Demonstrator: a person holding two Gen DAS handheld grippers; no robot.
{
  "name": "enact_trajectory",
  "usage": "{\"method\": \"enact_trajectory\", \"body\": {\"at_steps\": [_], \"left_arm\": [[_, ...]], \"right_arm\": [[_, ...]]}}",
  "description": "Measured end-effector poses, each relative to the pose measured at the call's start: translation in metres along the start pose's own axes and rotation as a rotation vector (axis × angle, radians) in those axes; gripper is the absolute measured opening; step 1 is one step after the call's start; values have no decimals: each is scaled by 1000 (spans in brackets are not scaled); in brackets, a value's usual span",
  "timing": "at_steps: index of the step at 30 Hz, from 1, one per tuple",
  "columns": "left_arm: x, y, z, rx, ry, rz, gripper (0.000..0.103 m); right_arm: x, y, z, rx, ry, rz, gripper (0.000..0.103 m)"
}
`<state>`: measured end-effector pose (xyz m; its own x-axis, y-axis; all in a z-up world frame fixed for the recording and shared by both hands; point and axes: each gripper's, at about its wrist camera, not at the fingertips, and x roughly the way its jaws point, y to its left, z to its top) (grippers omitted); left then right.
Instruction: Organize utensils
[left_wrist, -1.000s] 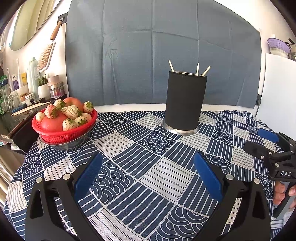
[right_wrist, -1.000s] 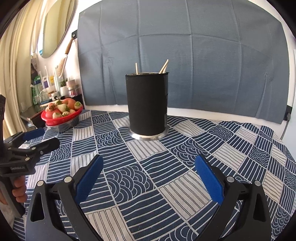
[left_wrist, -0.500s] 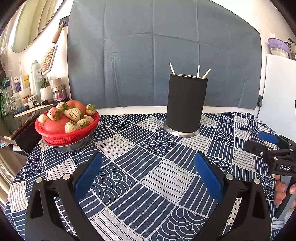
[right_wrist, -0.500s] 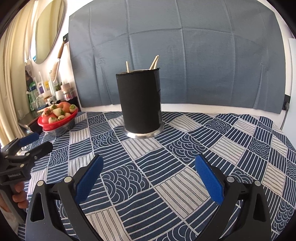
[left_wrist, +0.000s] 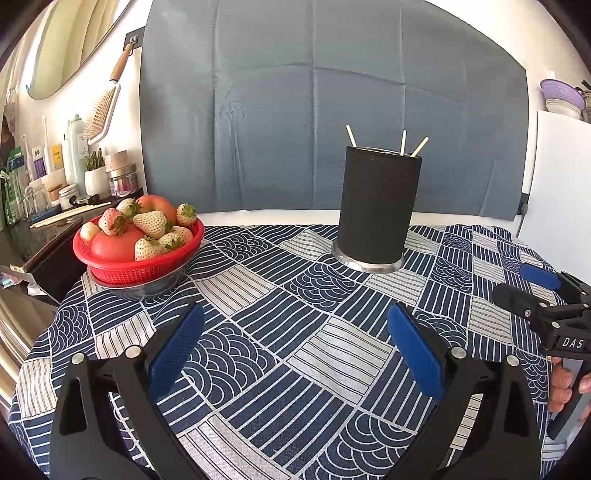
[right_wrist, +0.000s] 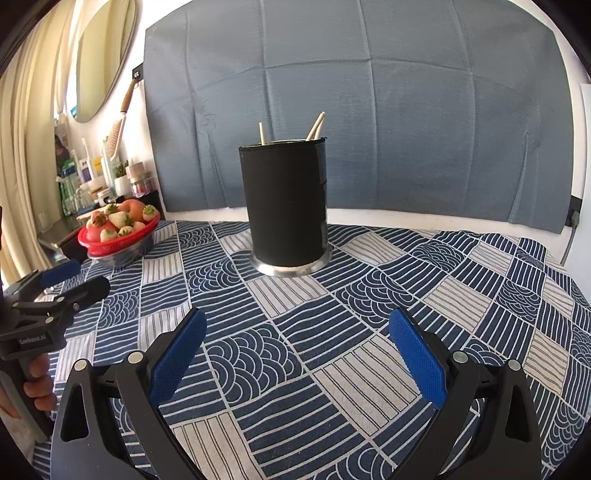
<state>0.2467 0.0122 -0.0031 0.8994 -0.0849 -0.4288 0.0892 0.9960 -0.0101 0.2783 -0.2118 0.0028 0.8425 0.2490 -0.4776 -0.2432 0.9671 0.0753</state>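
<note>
Both claws, left (left_wrist: 295, 347) and right (right_wrist: 297, 347), gape empty above the counter (left_wrist: 258, 332); chopsticks (left_wrist: 403, 142) stand in the holder (left_wrist: 378, 206).

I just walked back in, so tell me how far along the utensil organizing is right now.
Three pale sticks, likely chopsticks, already stand in the black holder. Nothing is in hand: the left gripper and right gripper are both open and hold nothing. No loose utensils show on the patterned tablecloth, so little seems left here, though more chopsticks lie on the side counter.
</note>
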Motion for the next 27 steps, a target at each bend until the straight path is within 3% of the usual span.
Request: {"method": "enact_trajectory", "body": {"at_steps": [27], "left_arm": [[0, 1, -1, -7, 7, -5, 97]], "right_arm": [[-1, 0, 0, -8, -8, -4, 95]]}}
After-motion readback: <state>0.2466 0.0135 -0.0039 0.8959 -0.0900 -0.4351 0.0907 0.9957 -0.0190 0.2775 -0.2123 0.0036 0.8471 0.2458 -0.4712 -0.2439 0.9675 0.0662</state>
